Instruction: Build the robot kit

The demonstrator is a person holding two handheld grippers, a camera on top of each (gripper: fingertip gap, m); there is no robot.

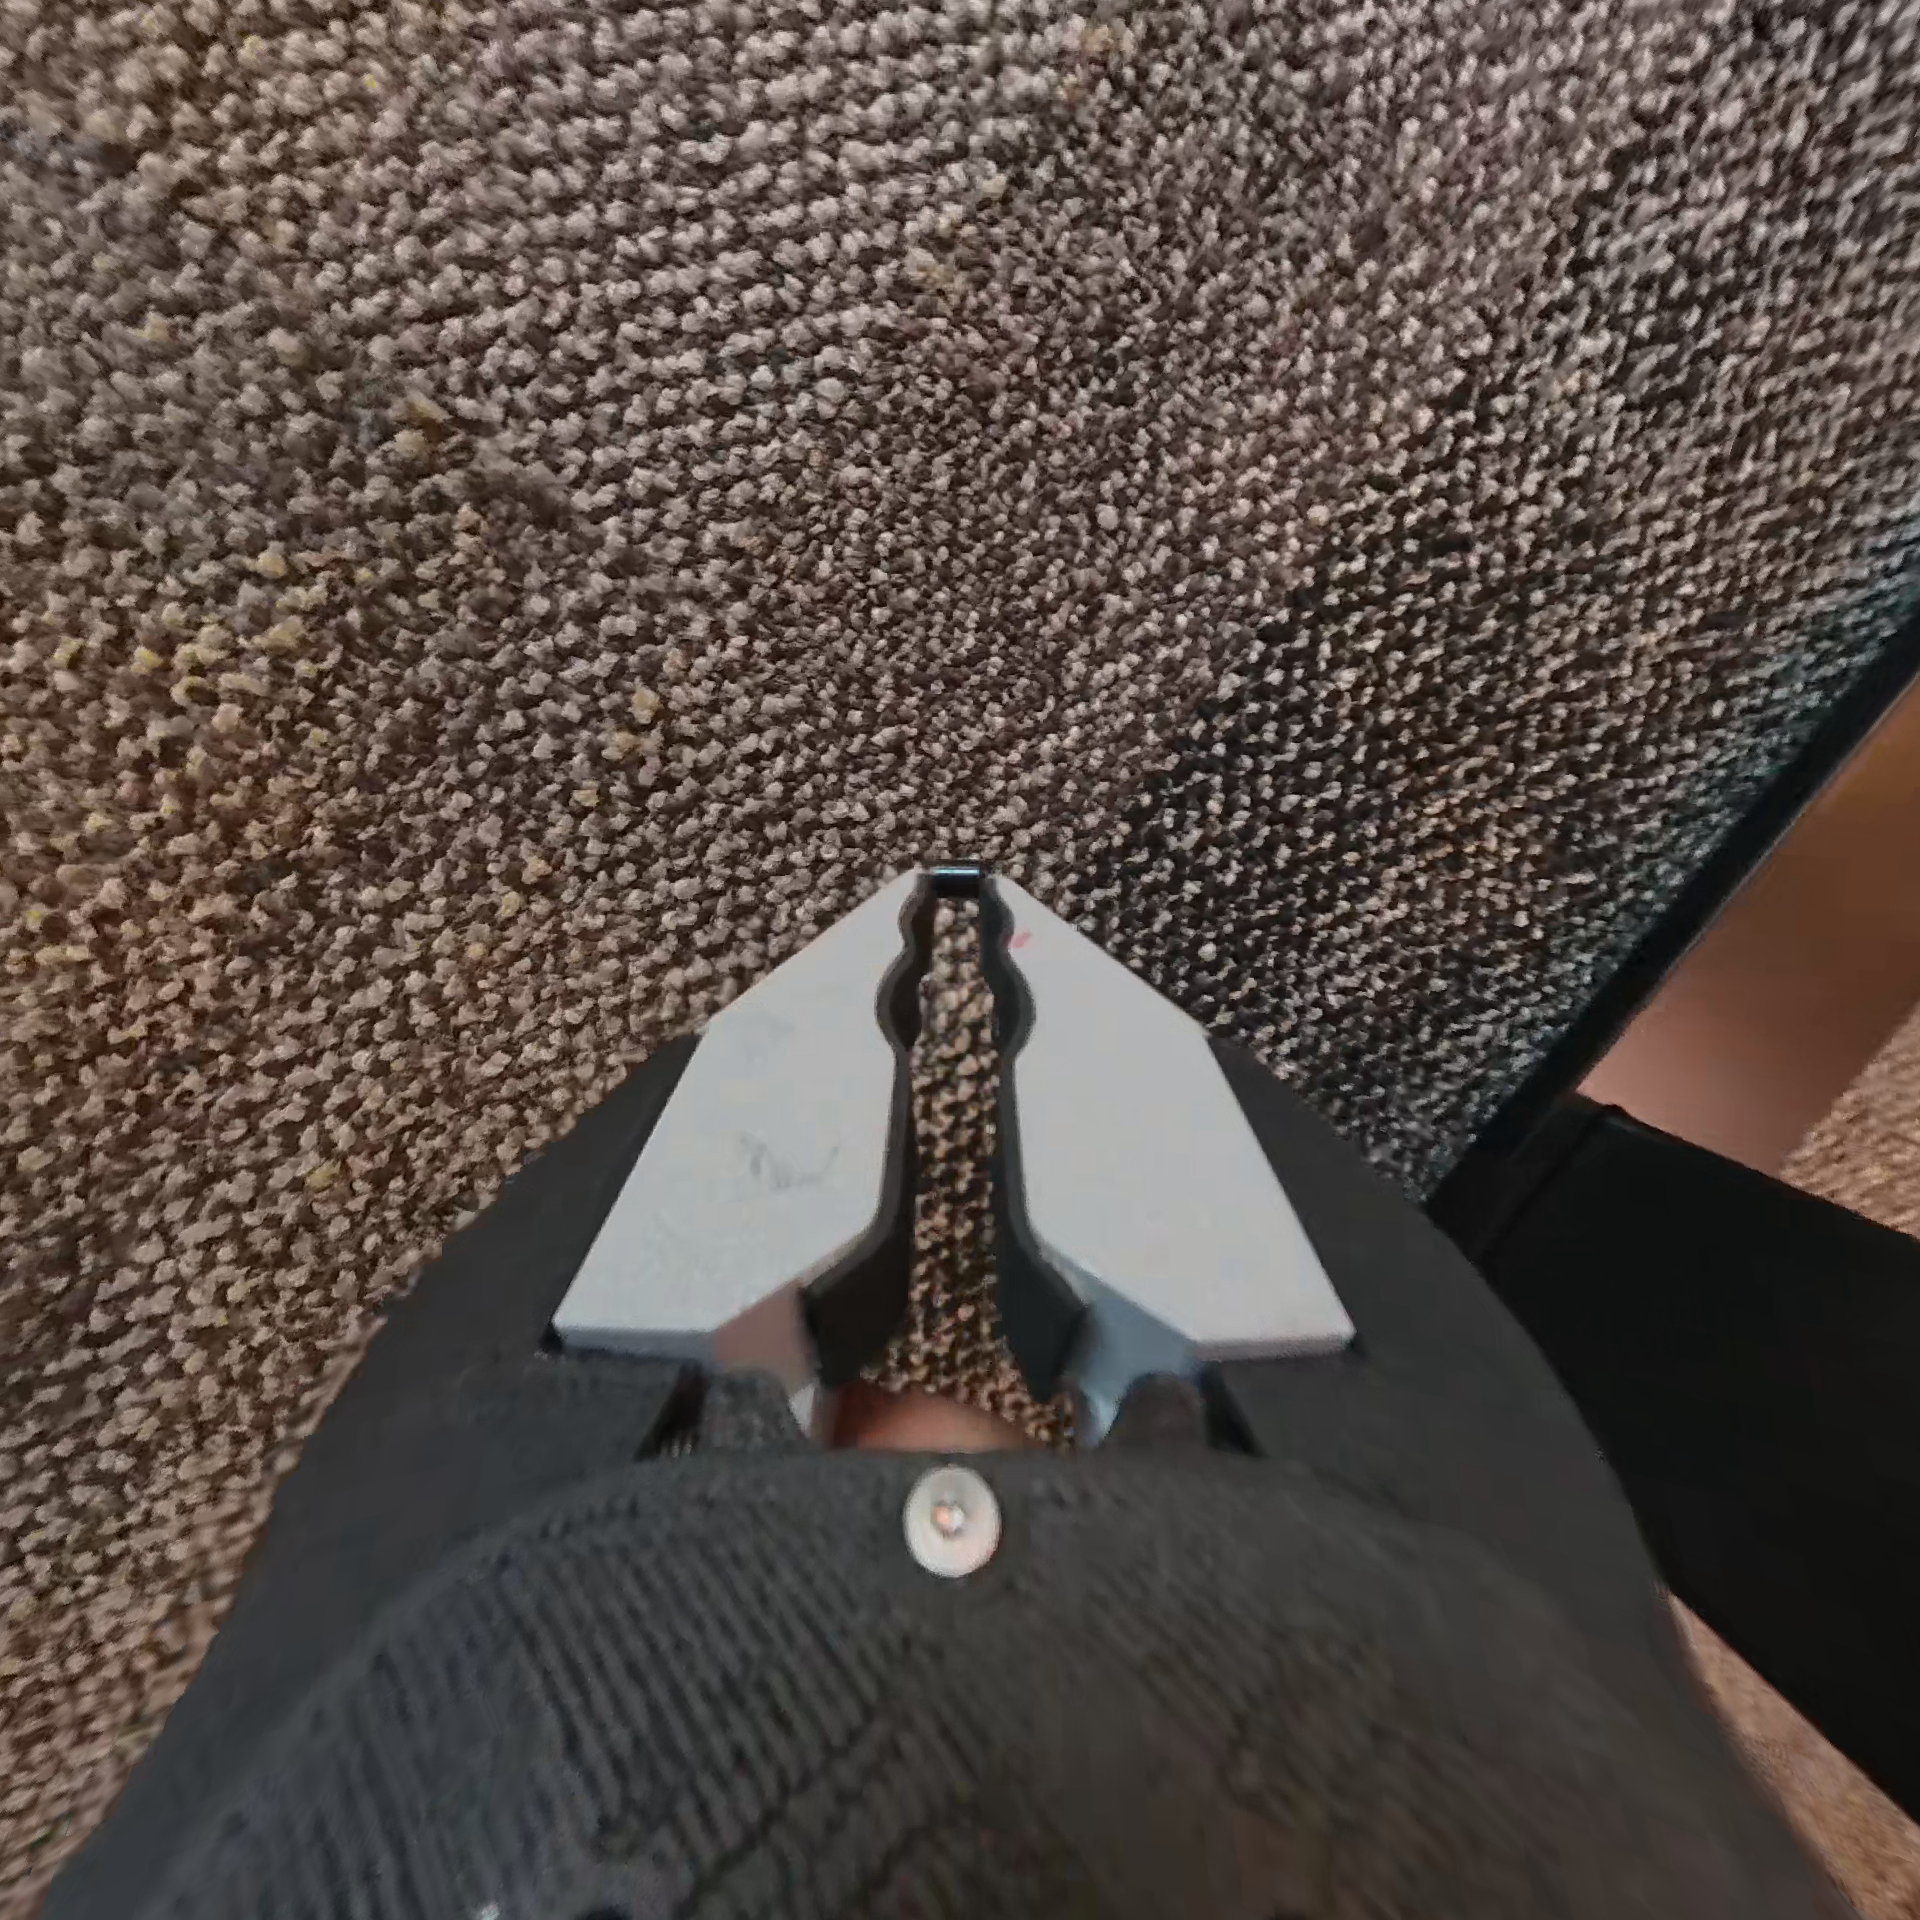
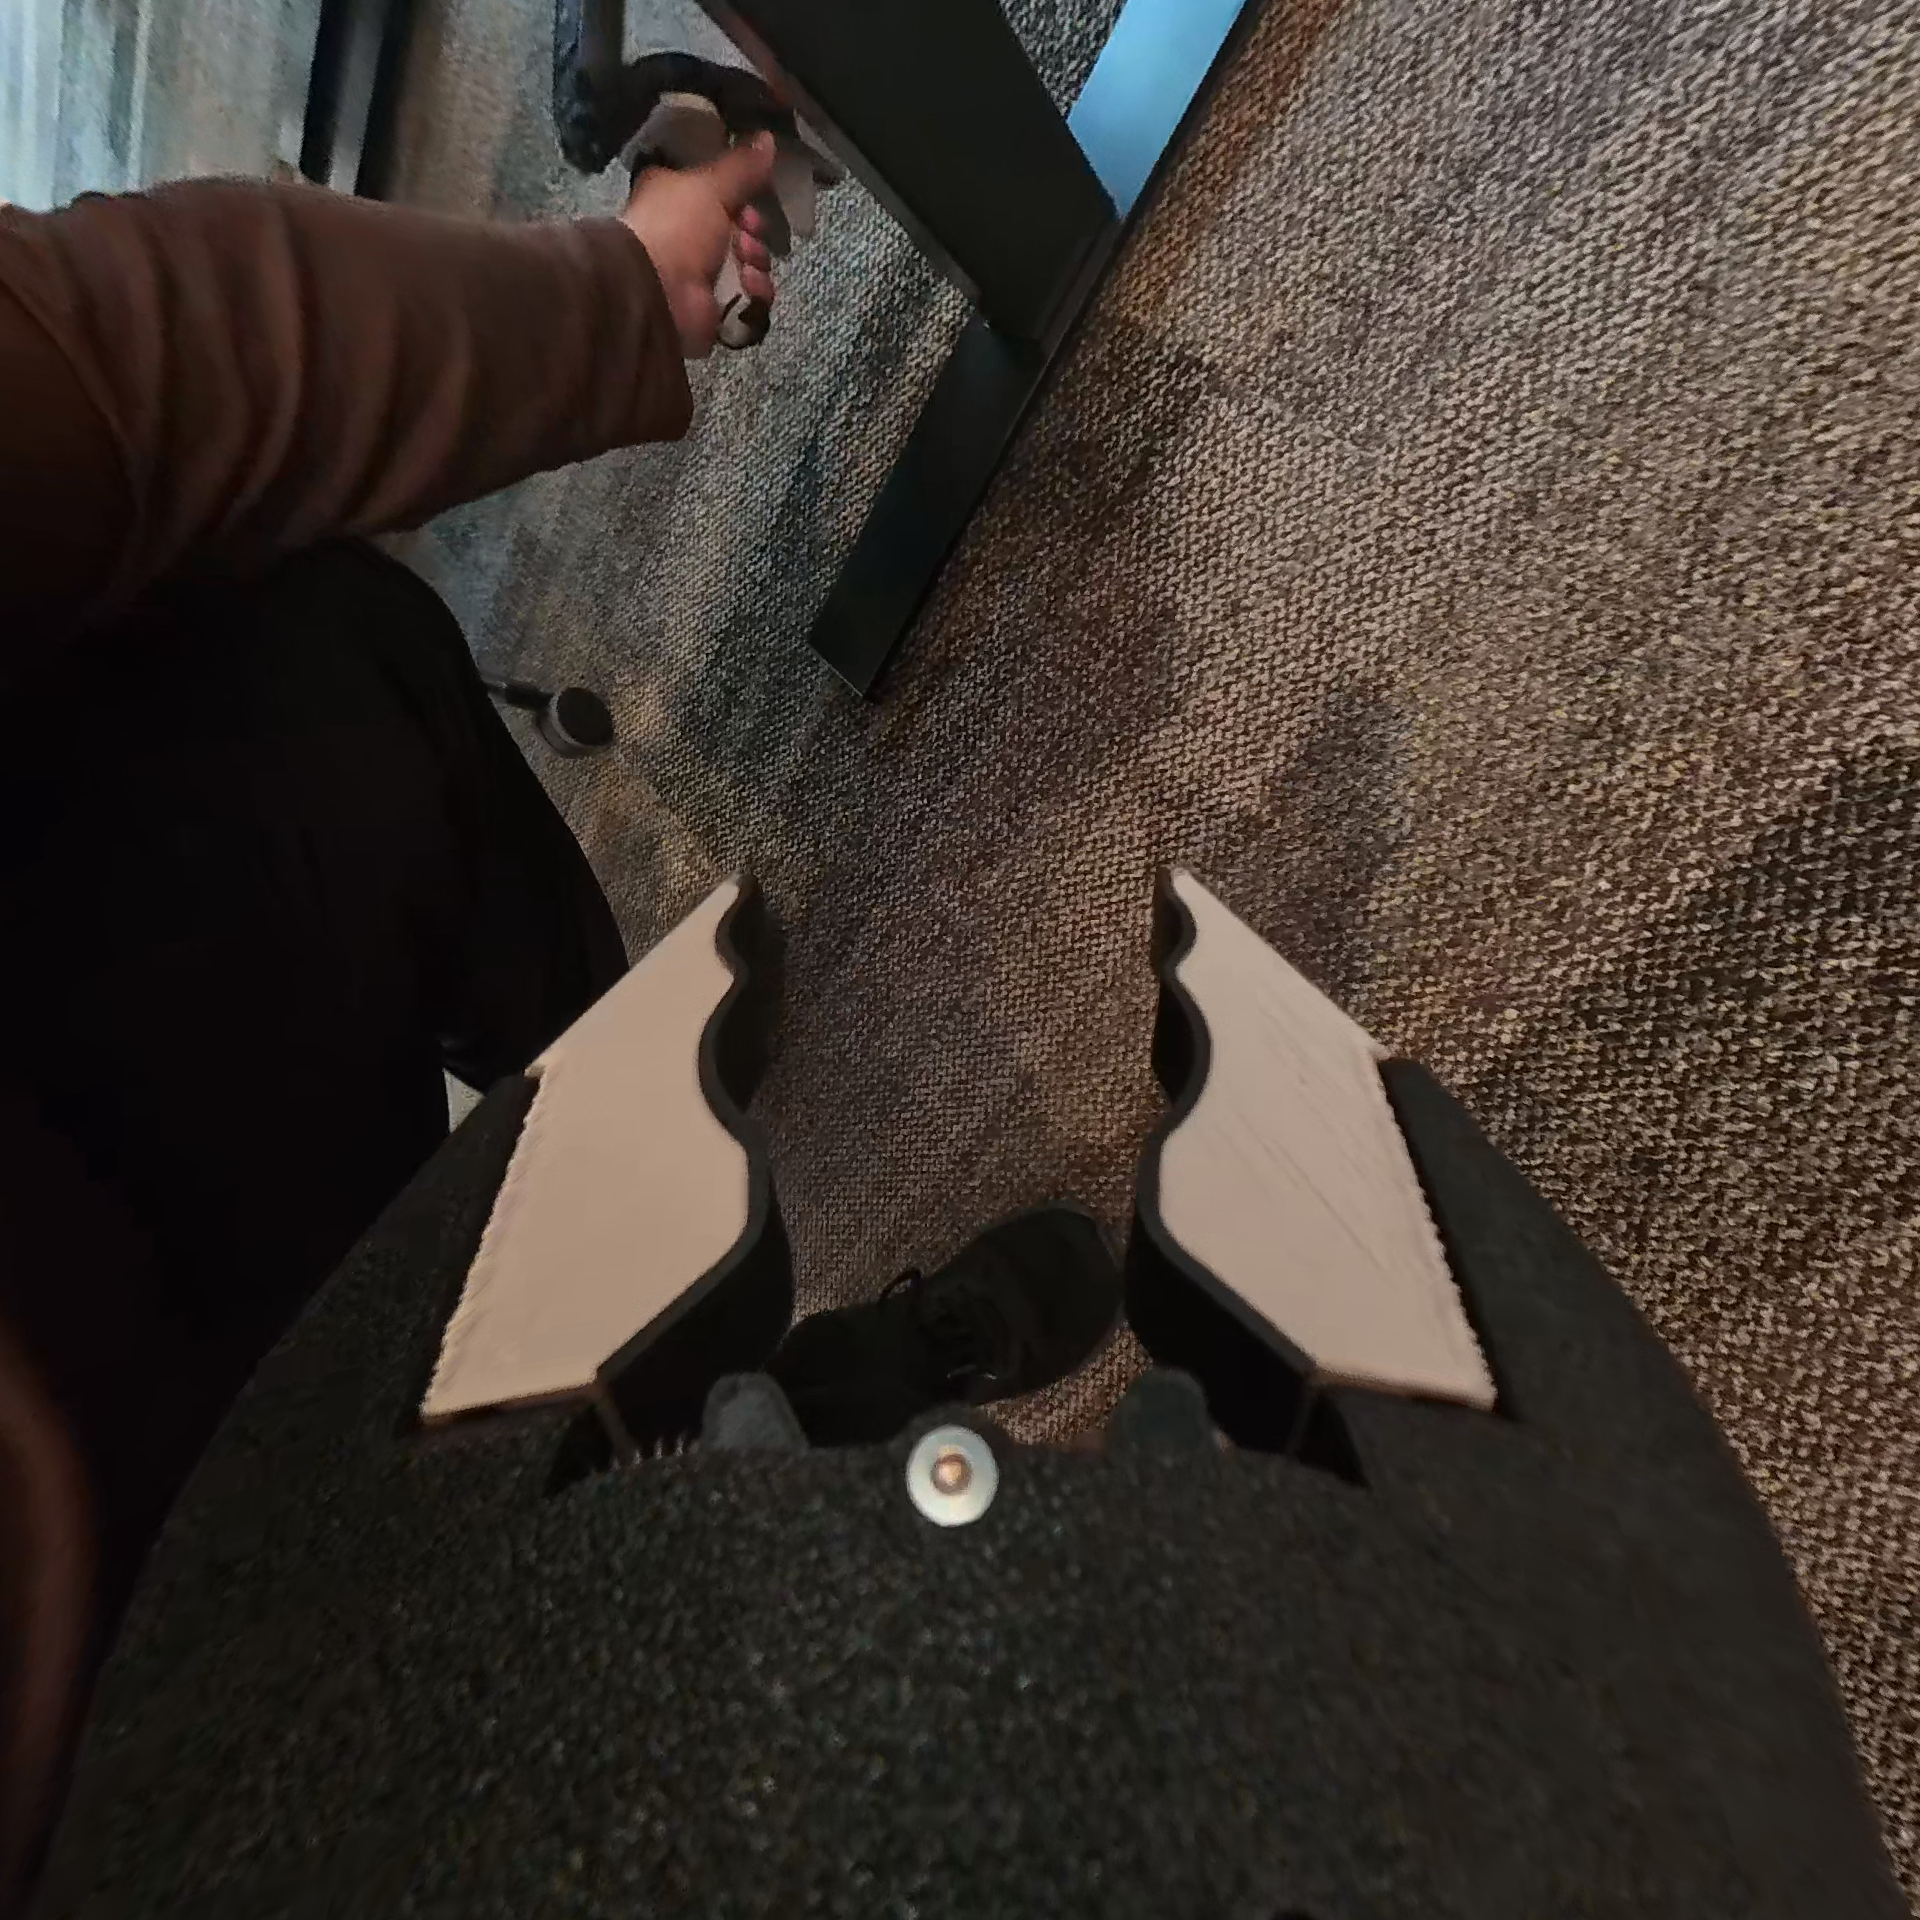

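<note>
Jaws, left: left gripper (image 1: pixel 954 883) pinched on a small black clip (image 1: pixel 953 879) at its tips, above speckled carpet (image 1: pixel 935 416).
Jaws, right: right gripper (image 2: pixel 958 894) spread wide, holding nothing.
Below right gripper: black shoe (image 2: pixel 966 1320) on carpet.
Farther off: black table leg (image 2: pixel 925 499).

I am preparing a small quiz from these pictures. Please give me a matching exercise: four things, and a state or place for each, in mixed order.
Things:
1. left hand-held gripper
2. right hand-held gripper
3. shoe
4. sleeve

States or places:
a. brown
b. shut
c. black, on the carpet
d. open, empty

Pairs: 1-b, 2-d, 3-c, 4-a
</note>
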